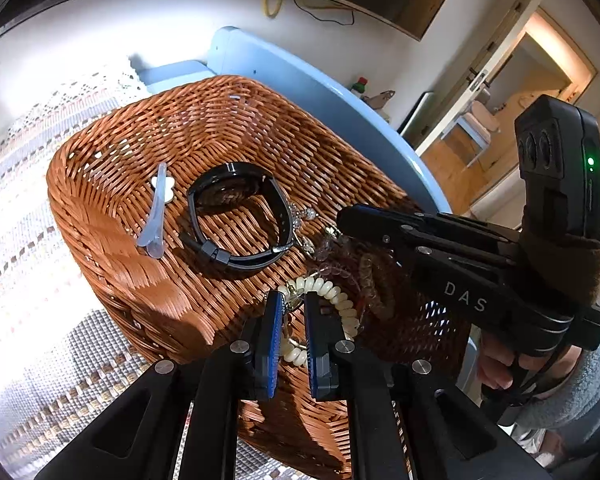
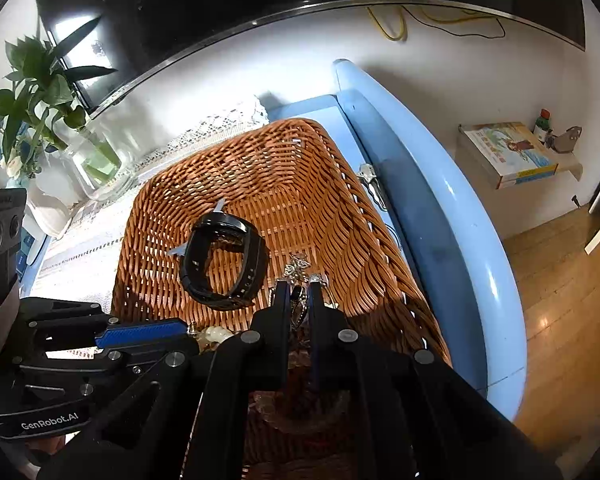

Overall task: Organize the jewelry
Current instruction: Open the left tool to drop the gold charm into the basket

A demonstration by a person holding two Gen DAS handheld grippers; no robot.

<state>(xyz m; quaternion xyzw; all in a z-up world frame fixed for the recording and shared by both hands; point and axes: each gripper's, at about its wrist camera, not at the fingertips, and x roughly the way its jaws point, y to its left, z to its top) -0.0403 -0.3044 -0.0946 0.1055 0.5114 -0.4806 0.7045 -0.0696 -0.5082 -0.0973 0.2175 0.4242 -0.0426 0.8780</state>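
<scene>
Left wrist view, hair clip [image 1: 155, 216] in basket [image 1: 100, 208], both grippers closed, right view only, plant [image 2: 32, 80].

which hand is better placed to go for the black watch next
Probably the left. The left gripper has a clear path to the watch. The right gripper sits off beside it amid the silver jewelry.

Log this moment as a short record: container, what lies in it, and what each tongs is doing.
container: wicker basket on a woven cloth
loose on basket floor: black watch, pale hair clip
near corner: tangled pile with cream bead bracelet
left tongs: narrow gap, bracelet between fingers
right tongs: nearly shut, over a small dark piece
</scene>
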